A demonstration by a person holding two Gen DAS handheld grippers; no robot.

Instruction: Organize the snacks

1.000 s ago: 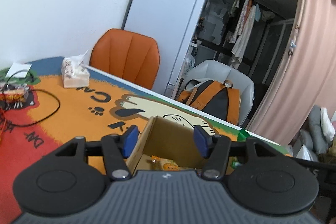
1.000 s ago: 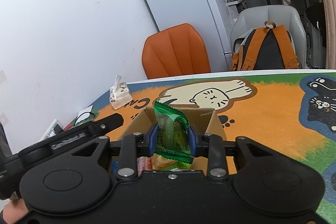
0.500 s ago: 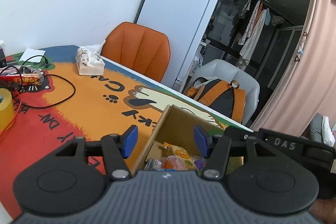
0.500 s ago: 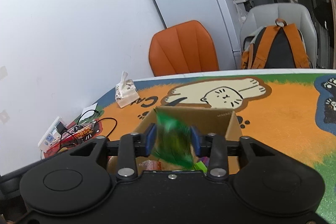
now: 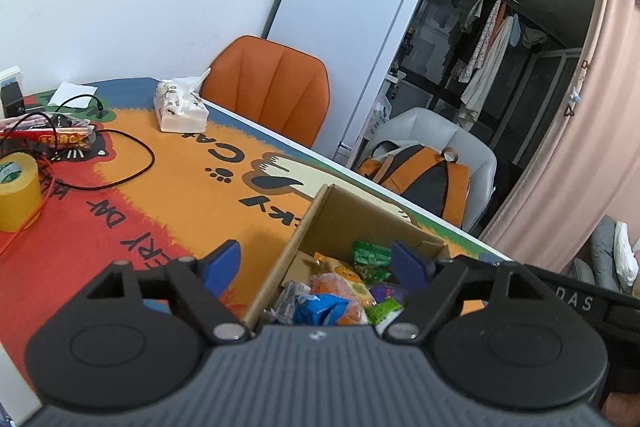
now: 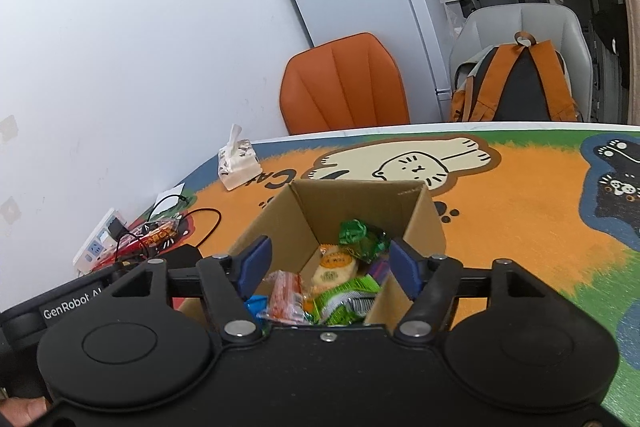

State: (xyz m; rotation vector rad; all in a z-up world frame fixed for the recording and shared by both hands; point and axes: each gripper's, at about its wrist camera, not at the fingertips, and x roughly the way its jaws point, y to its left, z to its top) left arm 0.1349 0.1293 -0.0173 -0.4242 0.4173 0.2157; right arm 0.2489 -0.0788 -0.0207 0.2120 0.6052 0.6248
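Now both the right gripper point(image 6: 334, 263) and left gripper point(image 5: 318, 261) are opening, empty, above the box point(image 6: 424, 223) of snacks point(image 6: 362, 239); "GenRobot" and "DAS" show beside them.

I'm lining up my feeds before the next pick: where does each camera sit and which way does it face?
Left wrist: on the left tool, jaws opening and empty, looking down over the cardboard box toward the orange chair.
Right wrist: on the right tool, jaws opening and empty, above the same box; a fingertip shows.
Shared: box, green snack packet, tissue pack, chair.
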